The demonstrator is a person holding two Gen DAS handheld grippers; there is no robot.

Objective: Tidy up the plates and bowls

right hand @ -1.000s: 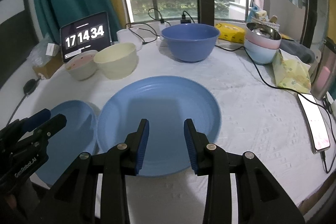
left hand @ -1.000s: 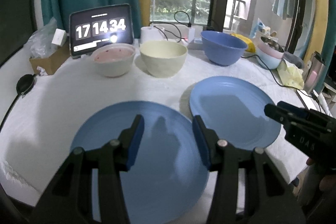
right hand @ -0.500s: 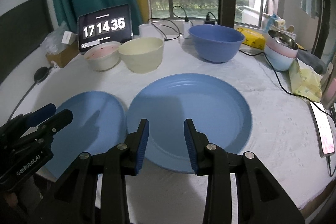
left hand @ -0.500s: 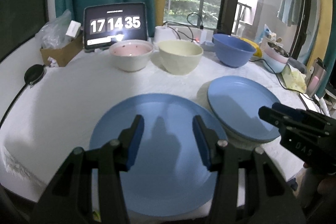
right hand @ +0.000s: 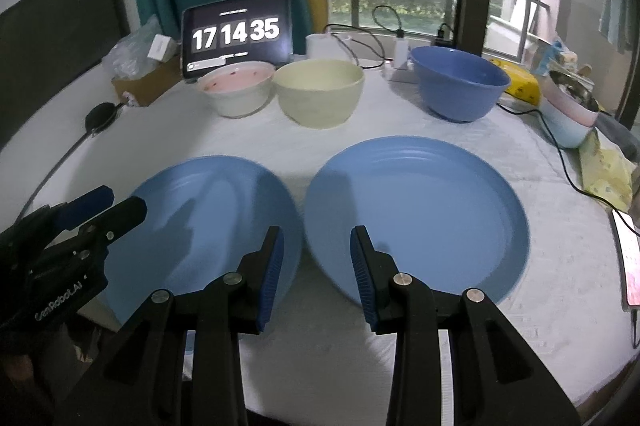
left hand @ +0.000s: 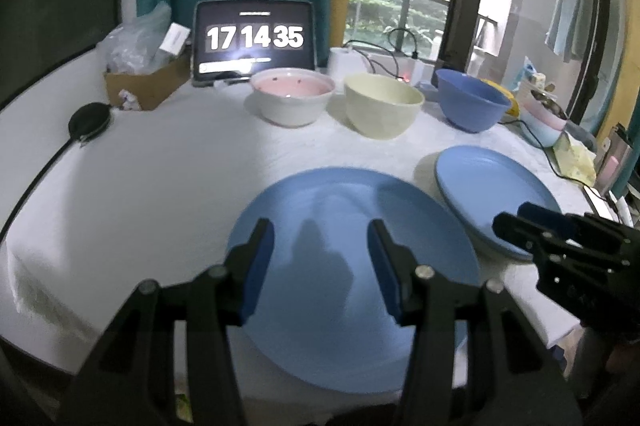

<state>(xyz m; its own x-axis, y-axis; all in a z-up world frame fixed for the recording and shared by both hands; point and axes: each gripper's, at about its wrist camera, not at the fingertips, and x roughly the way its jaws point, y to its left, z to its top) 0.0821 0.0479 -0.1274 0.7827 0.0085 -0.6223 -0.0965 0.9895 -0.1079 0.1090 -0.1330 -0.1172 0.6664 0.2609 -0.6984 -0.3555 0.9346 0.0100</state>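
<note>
Two blue plates lie flat side by side on the white-covered table [right hand: 248,146], just apart: the left plate [left hand: 352,266] sits under the left gripper [left hand: 322,266], the right plate [right hand: 416,218] ahead of the right gripper [right hand: 317,274]. Both grippers stand spread with nothing between the pads; neither visibly touches a plate. The near rim of the left plate, at 6 o'clock in the left wrist view, is hidden behind the gripper's fingers, and that view is blurred. At 12 o'clock beyond the plates stands a row of three bowls: a white bowl with pink inside [right hand: 236,88], a cream bowl [right hand: 320,92] just beside it, and a blue bowl [right hand: 460,86] apart at 1 o'clock. Stacked bowls [right hand: 568,114] at 3 o'clock are partly cut off by lens distortion; their contents cannot be made out. A tablet clock [right hand: 236,32] stands behind the bowls. A phone [right hand: 630,266] lies at the right edge, partly out of frame.
</note>
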